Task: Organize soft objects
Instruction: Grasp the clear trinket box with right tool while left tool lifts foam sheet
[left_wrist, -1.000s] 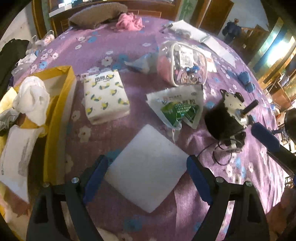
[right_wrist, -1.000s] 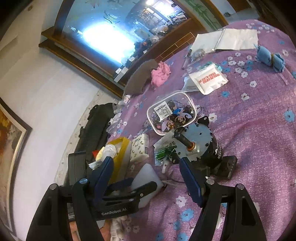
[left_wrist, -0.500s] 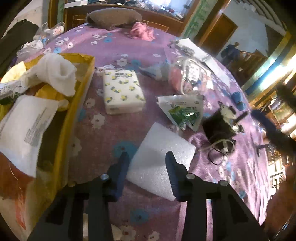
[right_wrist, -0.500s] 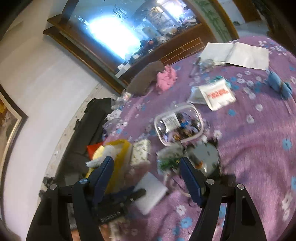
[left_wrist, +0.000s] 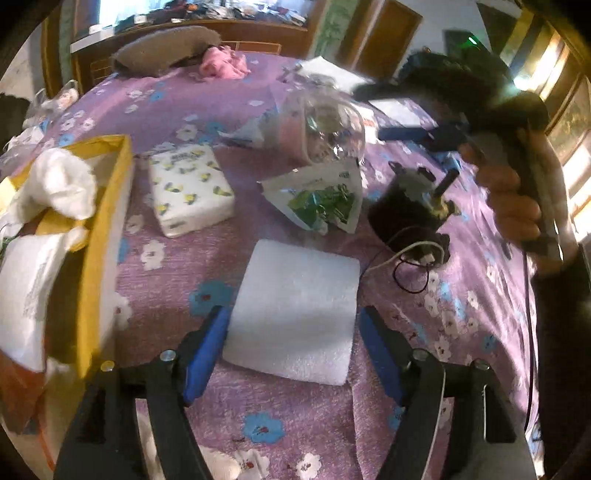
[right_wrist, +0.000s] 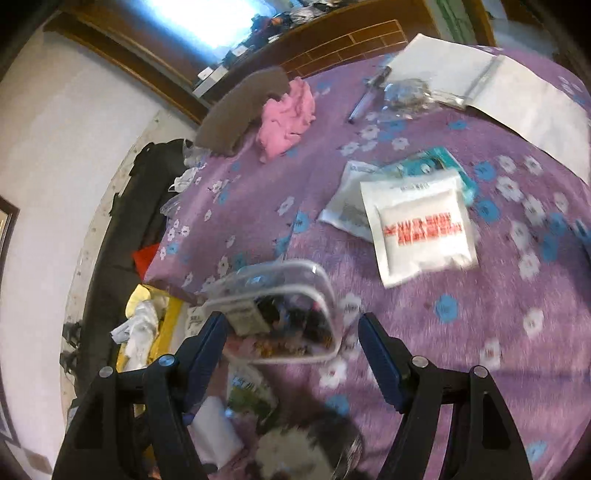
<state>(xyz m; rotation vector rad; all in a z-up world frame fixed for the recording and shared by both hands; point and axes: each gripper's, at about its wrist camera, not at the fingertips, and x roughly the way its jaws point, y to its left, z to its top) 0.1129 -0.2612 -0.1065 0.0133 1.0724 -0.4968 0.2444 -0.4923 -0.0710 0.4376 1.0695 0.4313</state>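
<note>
While the left tool (left_wrist: 291, 341) straddles a square white foam slab (left_wrist: 295, 314) (jaws spread, not touching), the right tool (right_wrist: 291, 343) gapes above a clear pouch (right_wrist: 280, 314).

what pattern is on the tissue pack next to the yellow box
White with small yellow and dark prints on the tissue pack; clearest in the left wrist view.

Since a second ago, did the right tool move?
Yes. The right tool went forward past the motor, toward the clear pouch.
</note>
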